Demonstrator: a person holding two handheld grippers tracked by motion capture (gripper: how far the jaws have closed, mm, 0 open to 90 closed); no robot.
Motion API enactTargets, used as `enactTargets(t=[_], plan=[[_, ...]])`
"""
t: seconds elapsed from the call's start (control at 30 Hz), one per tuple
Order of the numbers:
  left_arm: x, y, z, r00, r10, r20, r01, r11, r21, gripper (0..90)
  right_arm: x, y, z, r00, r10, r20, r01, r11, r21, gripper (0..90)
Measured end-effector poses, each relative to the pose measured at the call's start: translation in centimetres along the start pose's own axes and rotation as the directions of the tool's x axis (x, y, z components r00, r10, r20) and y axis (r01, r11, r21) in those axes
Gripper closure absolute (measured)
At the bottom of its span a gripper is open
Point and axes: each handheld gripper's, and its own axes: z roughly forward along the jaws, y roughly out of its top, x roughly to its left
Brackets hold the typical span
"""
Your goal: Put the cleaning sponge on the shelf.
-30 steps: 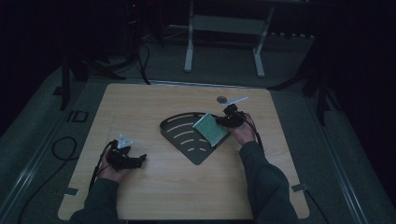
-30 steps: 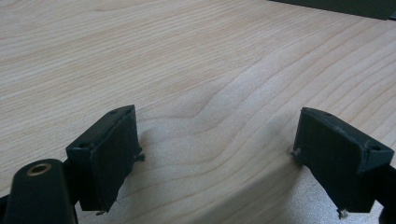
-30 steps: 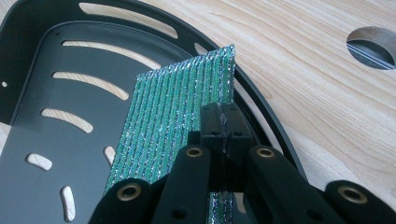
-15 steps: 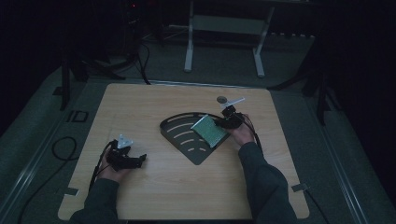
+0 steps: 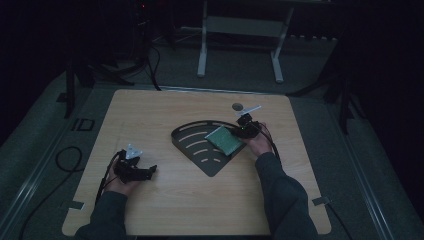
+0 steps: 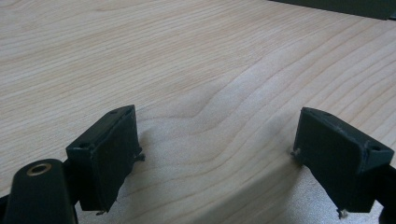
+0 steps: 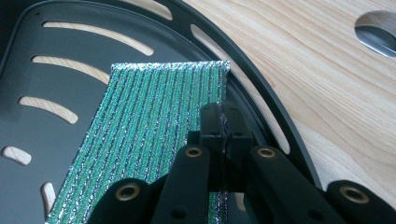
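Observation:
A black fan-shaped slotted tray (image 5: 202, 145) lies at the middle of the wooden table (image 5: 175, 200). A shiny green ribbed sponge (image 5: 226, 140) hangs over the tray's right side, and my right gripper (image 5: 239, 130) is shut on its right edge. In the right gripper view the jaws meet on the sponge (image 7: 159, 130), held over the tray (image 7: 46, 93) and its rim. My left gripper (image 5: 149, 171) rests at the front left of the table. Its jaws stand wide apart, open, with only bare wood (image 6: 210, 70) between its fingers (image 6: 107, 154).
A round hole with a metal fitting (image 5: 237, 106) sits in the table behind the right gripper, seen also as the hole (image 7: 378, 32) in the right gripper view. Cables (image 5: 65, 160) trail off the left side. A white frame (image 5: 240, 30) stands beyond the far edge.

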Motion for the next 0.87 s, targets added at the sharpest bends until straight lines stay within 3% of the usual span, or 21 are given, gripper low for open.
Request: enactTargets(t=[0.17, 0.43, 0.7, 0.87], plan=[[0.0, 0.0, 0.0, 1.0, 0.0, 0.0, 0.0, 1.0, 0.0, 14.3, 0.4, 0.3, 0.4, 0.9998, -0.019, 0.006, 0.019, 1.0, 0.01, 89.8], [0.0, 0.0, 0.0, 1.0, 0.0, 0.0, 0.0, 1.0, 0.0, 14.2, 0.3, 0.1, 0.3, 0.9999, -0.006, 0.016, 0.006, 1.0, 0.011, 89.7], [0.0, 0.0, 0.0, 1.0, 0.0, 0.0, 0.0, 1.0, 0.0, 14.2, 0.4, -0.9, -1.3, 0.9992, 0.018, 0.035, -0.017, 0.999, -0.05, 78.0], [0.0, 0.0, 0.0, 1.0, 0.0, 0.0, 0.0, 1.0, 0.0, 14.2, 0.3, -1.8, -3.4, 0.9973, 0.066, 0.032, -0.061, 0.991, -0.121, 67.7]])
